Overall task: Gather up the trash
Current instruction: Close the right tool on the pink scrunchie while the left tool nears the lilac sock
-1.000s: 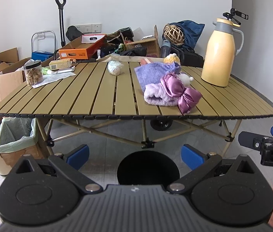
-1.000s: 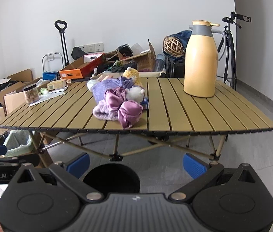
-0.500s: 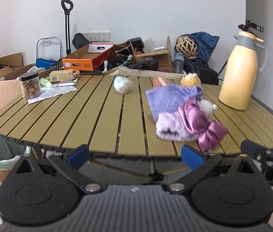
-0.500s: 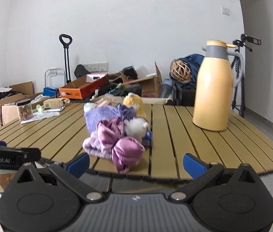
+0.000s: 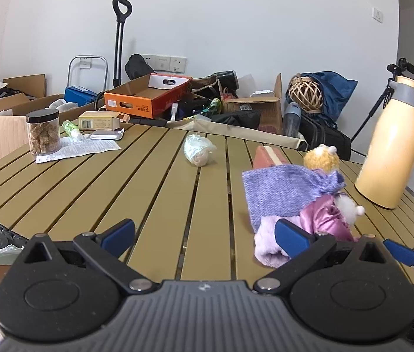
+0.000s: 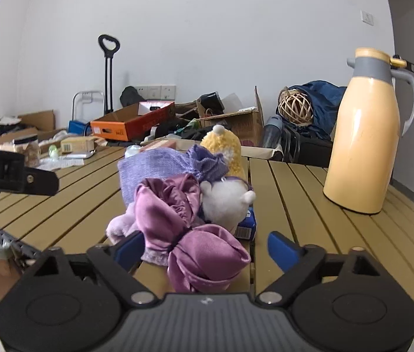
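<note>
The slatted table (image 5: 160, 193) spreads under and ahead of both grippers, with the yellow jug (image 6: 365, 146) standing upright ahead and to the right of the right gripper (image 6: 204, 248). That gripper's jaws are closing, still apart, with the purple satin bow (image 6: 198, 246) of the cloth pile (image 6: 183, 193) between its blue pads, though whether a pad touches the fabric is unclear. The left gripper (image 5: 205, 233) is spread wide and holds nothing, its right pad in front of the pile's pale fuzzy edge, while the small wrapped bundle of trash (image 5: 198, 152) lies well ahead of it, near the table's middle.
</note>
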A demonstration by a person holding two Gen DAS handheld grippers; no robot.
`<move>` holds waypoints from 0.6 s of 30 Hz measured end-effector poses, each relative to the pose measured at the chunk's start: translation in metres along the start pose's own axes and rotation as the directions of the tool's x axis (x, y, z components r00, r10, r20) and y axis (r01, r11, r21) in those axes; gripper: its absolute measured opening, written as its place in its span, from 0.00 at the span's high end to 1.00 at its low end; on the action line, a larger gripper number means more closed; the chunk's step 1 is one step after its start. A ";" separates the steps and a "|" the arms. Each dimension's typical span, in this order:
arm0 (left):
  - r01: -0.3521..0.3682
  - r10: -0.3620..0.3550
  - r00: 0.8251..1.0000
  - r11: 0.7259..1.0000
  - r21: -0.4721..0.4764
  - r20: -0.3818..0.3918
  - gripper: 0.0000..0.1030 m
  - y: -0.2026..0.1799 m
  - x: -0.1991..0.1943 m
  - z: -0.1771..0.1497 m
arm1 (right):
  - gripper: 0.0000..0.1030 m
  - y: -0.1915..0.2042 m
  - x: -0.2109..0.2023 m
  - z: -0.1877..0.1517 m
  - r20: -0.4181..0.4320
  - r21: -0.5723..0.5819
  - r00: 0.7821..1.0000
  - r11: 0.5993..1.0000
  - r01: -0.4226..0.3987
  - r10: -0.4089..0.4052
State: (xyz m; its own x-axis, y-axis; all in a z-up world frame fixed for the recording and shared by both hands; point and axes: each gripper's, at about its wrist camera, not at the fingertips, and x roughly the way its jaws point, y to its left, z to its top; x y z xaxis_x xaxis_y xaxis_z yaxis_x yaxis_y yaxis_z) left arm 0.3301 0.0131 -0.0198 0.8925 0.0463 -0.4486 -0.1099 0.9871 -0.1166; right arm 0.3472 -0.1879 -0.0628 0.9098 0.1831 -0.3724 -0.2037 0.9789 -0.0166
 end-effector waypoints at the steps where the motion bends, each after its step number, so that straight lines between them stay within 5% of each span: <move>1: -0.005 0.005 1.000 1.000 0.005 0.001 0.00 0.000 0.002 -0.001 | 0.16 0.000 0.003 -0.002 0.001 0.002 1.000 1.000 -0.007 0.007; 6: -0.012 0.012 1.000 1.000 0.017 -0.024 0.00 0.003 0.014 -0.007 | 0.25 0.006 0.008 -0.006 0.026 -0.029 0.999 0.999 -0.025 0.026; 8: -0.015 0.016 0.999 1.000 0.020 -0.039 0.00 0.005 0.018 -0.010 | 0.40 0.009 0.009 -0.006 0.029 -0.031 0.999 0.999 -0.039 0.040; 18: -0.019 0.021 0.998 0.999 0.029 -0.063 0.00 0.008 0.020 -0.016 | 0.49 0.016 0.009 -0.009 0.024 -0.079 0.998 0.995 -0.058 0.060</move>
State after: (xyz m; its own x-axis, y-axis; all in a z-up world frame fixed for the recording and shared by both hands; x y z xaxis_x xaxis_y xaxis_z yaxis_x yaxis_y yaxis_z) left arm 0.3403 0.0197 -0.0437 0.8605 0.0570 -0.5062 -0.1139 0.9901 -0.0822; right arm 0.3488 -0.1718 -0.0748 0.9046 0.2432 -0.3502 -0.2835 0.9565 -0.0680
